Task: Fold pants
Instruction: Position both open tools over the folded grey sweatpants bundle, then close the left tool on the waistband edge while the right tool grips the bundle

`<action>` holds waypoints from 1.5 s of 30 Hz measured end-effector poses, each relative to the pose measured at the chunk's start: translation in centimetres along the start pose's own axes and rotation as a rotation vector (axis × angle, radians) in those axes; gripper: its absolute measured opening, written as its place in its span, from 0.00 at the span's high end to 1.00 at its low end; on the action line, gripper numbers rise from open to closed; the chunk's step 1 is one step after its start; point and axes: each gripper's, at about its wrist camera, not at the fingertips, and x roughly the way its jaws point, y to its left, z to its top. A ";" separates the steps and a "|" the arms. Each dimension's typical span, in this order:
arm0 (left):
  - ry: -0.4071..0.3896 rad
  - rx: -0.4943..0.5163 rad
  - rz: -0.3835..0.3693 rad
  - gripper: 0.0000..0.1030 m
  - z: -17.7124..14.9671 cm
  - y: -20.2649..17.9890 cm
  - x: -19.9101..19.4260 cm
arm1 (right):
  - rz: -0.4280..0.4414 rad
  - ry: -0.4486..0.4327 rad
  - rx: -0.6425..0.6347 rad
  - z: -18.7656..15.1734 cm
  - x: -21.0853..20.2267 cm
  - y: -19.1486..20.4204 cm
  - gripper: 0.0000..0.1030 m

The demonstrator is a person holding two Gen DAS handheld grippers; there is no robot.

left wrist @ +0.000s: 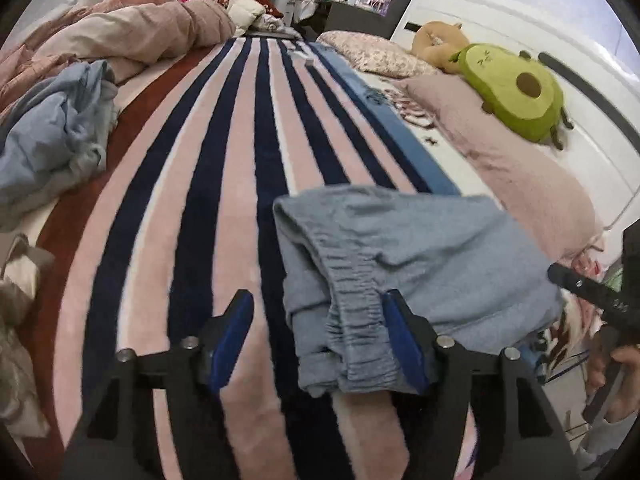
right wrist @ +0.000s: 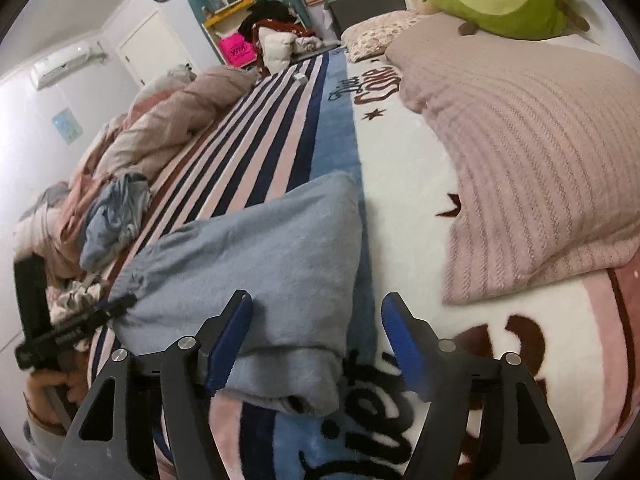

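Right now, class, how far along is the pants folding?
Done: the grey-blue elastic-waist pants lie folded into a compact bundle on the striped fleece blanket. In hand: nothing; left gripper and right gripper both have open jaws. Left: perhaps tidying.

A big bed point(left wrist: 224, 184) is covered by a soft blanket with pink, white and dark blue stripes point(left wrist: 240, 152). On it lie folded light blue pants point(left wrist: 420, 256), a crumpled pile of light blue clothes point(left wrist: 52, 140), a bunched-up pink quilt point(left wrist: 132, 28), 1 knitted pink pillow point(right wrist: 536, 168), 1 flowery pillow point(left wrist: 372, 54) and a green avocado plush toy point(left wrist: 516, 88).
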 end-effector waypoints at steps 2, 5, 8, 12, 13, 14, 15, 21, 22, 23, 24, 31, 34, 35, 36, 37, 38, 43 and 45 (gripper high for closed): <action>0.008 -0.012 -0.018 0.35 0.4 0.4 0.0 | -0.002 -0.013 0.008 0.3 -0.3 -0.2 0.26; 0.041 -0.039 -0.038 0.35 0.5 0.9 1.0 | 0.015 -0.015 0.026 0.7 -0.2 -0.8 0.26; 0.057 -0.043 -0.050 0.35 0.5 0.8 1.7 | 0.019 0.009 0.028 0.8 0.8 -1.1 0.26; 0.083 -0.051 -0.069 0.35 0.5 1.0 2.9 | 0.056 0.040 0.055 0.8 2.1 -1.7 0.24; 0.089 -0.053 -0.075 0.35 0.6 1.0 3.1 | 0.075 0.046 0.070 0.7 2.4 -2.0 0.24; 0.095 -0.055 -0.082 0.35 0.7 1.0 3.4 | 0.090 0.051 0.083 0.7 2.7 -2.3 0.24; 0.100 -0.055 -0.088 0.35 0.7 1.0 3.7 | 0.106 0.056 0.095 0.7 3.0 -2.5 0.24; 0.117 -0.052 -0.111 0.35 0.9 0.9 4.8 | 0.176 0.090 0.147 0.3 4.6 -3.1 0.23; 0.118 -0.053 -0.113 0.35 0.9 0.8 5.0 | 0.178 0.095 0.145 0.3 4.8 -3.0 0.23; 0.116 -0.054 -0.114 0.36 0.9 0.8 5.1 | 0.177 0.097 0.141 0.3 5.0 -2.9 0.22; 0.112 -0.056 -0.116 0.37 0.9 0.8 5.2 | 0.177 0.097 0.138 0.3 5.0 -2.8 0.22; 0.099 -0.032 -0.100 0.44 0.8 0.2 5.1 | 0.178 0.112 0.111 0.1 5.7 -1.7 0.25; 0.095 -0.018 -0.093 0.51 0.7 -0.3 5.0 | 0.194 0.125 0.105 -0.2 5.9 -1.1 0.32; 0.089 -0.005 -0.086 0.53 0.7 -0.6 4.9 | 0.178 0.122 0.092 -0.3 5.9 -0.8 0.33; 0.085 0.002 -0.084 0.56 0.7 -0.7 4.8 | 0.165 0.121 0.078 -0.3 6.0 -0.5 0.34; 0.081 0.004 -0.083 0.57 0.7 -0.8 4.7 | 0.152 0.120 0.065 -0.3 5.9 -0.3 0.36; 0.079 0.007 -0.080 0.59 0.7 -0.8 4.6 | 0.146 0.120 0.060 -0.3 5.8 -0.2 0.40; 0.058 0.036 -0.073 0.69 0.6 -1.2 3.5 | 0.124 0.101 0.012 -0.1 4.9 1.1 0.58; 0.050 0.039 -0.075 0.70 0.4 -1.1 2.8 | 0.129 0.087 0.000 0.0 4.4 1.6 0.63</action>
